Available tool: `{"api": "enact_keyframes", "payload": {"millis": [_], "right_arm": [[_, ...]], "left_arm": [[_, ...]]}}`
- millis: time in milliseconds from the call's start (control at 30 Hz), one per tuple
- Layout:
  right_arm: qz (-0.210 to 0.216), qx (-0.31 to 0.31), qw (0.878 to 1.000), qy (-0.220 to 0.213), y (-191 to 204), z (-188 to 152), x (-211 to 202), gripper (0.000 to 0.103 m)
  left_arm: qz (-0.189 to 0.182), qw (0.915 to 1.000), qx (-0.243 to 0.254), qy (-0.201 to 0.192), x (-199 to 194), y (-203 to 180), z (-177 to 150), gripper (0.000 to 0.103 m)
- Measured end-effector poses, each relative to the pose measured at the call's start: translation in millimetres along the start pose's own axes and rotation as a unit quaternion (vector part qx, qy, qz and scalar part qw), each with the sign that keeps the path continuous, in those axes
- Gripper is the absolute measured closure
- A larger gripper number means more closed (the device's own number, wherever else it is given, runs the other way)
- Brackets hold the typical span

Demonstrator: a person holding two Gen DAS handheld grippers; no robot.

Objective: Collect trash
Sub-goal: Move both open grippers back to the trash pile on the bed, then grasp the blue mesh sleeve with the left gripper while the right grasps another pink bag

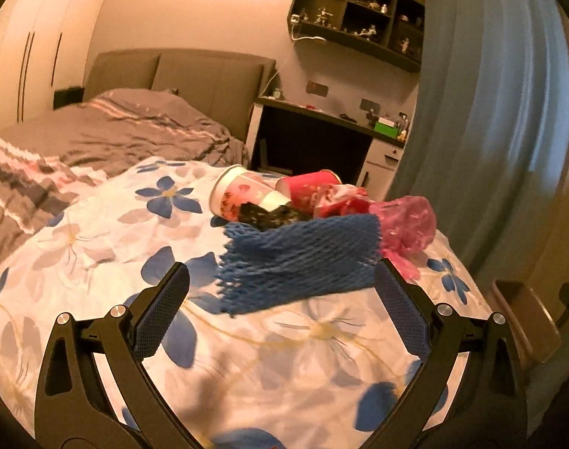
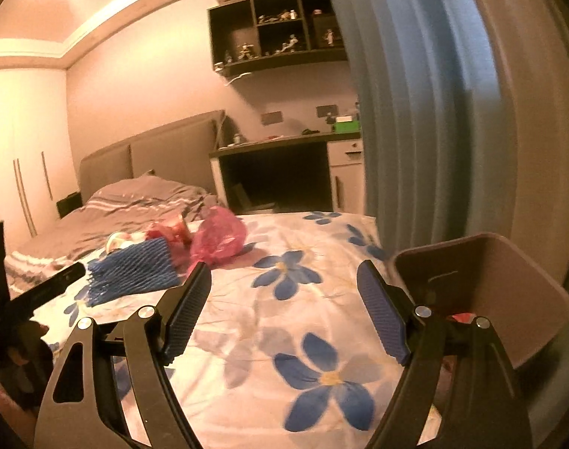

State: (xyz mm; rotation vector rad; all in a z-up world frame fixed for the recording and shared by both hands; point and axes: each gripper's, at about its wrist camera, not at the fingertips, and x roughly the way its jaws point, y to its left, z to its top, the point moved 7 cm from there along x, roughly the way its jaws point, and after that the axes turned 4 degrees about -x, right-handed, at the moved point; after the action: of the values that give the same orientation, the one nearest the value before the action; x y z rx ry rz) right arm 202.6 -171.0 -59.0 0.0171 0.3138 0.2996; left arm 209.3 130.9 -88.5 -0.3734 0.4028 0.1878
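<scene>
- Left gripper (image 1: 282, 292): jaws spread wide, nothing between the pads, tilted slightly downward.
- Blue-textured fingers (image 1: 161, 314) angled outward in a broad V from black linkage arms.
- Right gripper (image 2: 284, 301): jaws also spread wide, nothing clamped, pointing a little below level.
- Blue ribbed pads (image 2: 383, 318) facing each other across an open gap.
- From the right wrist view, left gripper (image 2: 65, 275) seen far to the left of the right jaws, as a dark finger.

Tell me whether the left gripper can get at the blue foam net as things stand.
Probably yes. The left gripper is open and faces the blue foam net, which lies nearest on the floral cover with nothing between; the cups and pink bag sit behind it.
</scene>
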Motion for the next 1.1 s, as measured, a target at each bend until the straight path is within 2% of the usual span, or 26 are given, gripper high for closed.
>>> {"api": "enact_keyframes", "payload": {"millis": [167,400,500,600,767,867,1100], "right_arm": [[0.010,-0.011,1.000,0.004,15,2,8,0.025],[0.017,-0.018,1.000,0.007,27,5,21,0.025],[0.019,-0.021,1.000,0.010,32,6,30,0.025],[0.026,-0.019,0.999,0.017,38,6,39,0.025],[0.033,-0.026,0.999,0.022,47,7,50,0.025],[0.036,-0.027,0.999,0.027,52,6,56,0.025],[0.036,-0.037,0.997,0.050,63,-3,73,0.025]], "left_arm": [[-0.030,0.9989,-0.023,0.028,19,13,3,0.006],[-0.045,0.9945,-0.036,0.088,50,24,-3,0.008],[-0.059,0.9891,-0.049,0.125,61,25,-11,0.020],[-0.071,0.9852,-0.054,0.147,68,25,-18,0.038],[-0.095,0.9800,-0.057,0.165,69,23,-24,0.081],[-0.105,0.9787,-0.052,0.169,67,19,-28,0.098],[-0.128,0.9818,-0.045,0.133,33,5,-26,0.100]]}}
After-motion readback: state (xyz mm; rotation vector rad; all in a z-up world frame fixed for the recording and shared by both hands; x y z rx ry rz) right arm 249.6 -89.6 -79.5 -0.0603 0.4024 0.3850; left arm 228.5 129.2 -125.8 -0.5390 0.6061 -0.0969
